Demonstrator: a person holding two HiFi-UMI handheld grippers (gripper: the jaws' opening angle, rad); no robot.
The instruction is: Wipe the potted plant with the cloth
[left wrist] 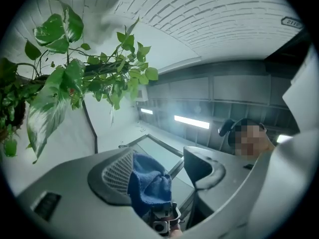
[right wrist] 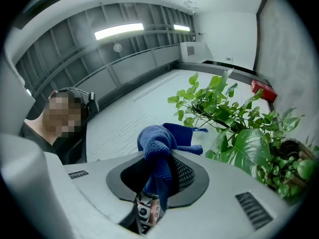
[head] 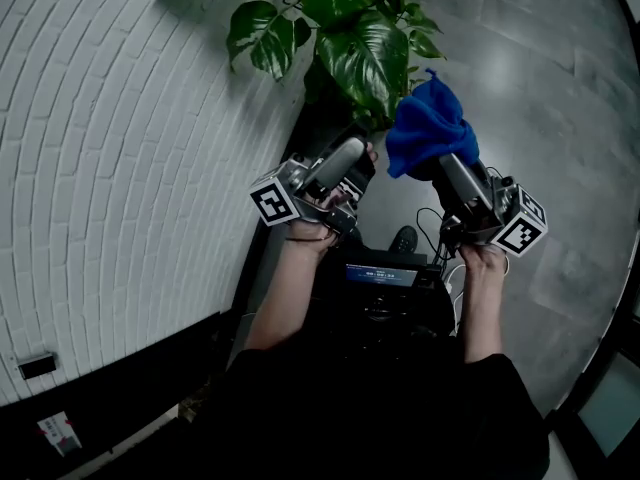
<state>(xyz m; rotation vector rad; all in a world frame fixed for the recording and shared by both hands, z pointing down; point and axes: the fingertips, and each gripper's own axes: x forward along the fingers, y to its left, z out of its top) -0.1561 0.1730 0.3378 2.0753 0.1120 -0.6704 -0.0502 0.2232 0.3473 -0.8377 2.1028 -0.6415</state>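
Cloth: A blue cloth [head: 428,126], bunched into a soft wad, sits at the tip of your right tongs. It is raised in front of you, just below the plant's lower leaves.
Potted plant: The potted plant [head: 360,48] spreads broad green-and-cream leaves across the top of the head view. Foliage mostly hides the pot.
Cloth to leaves: They are near each other. The right gripper view shows the closest large leaf [right wrist: 249,148] just beside the wad. You cannot tell from any view whether they touch.
Right tongs: The right tongs [right wrist: 160,176] are clenched on the cloth. Their jaws are drawn in around its middle fold, and the rest spills out above them.
Left tongs: The left tongs [left wrist: 162,163] are released, with the jaws well apart. A blue fold shows in the gap against one pad, while the other pad stands clear, so nothing is pinched. They point up toward the foliage.
Done: The cloth is in your grip and up at the plant.
Left to do: By the look of it, all the wiping. No leaf is pressed by the cloth or steadied by the free tongs, and every leaf waits its turn.
Surroundings: A white brick wall [head: 110,138] is on your left, and a grey floor [head: 540,78] lies beyond the plant.
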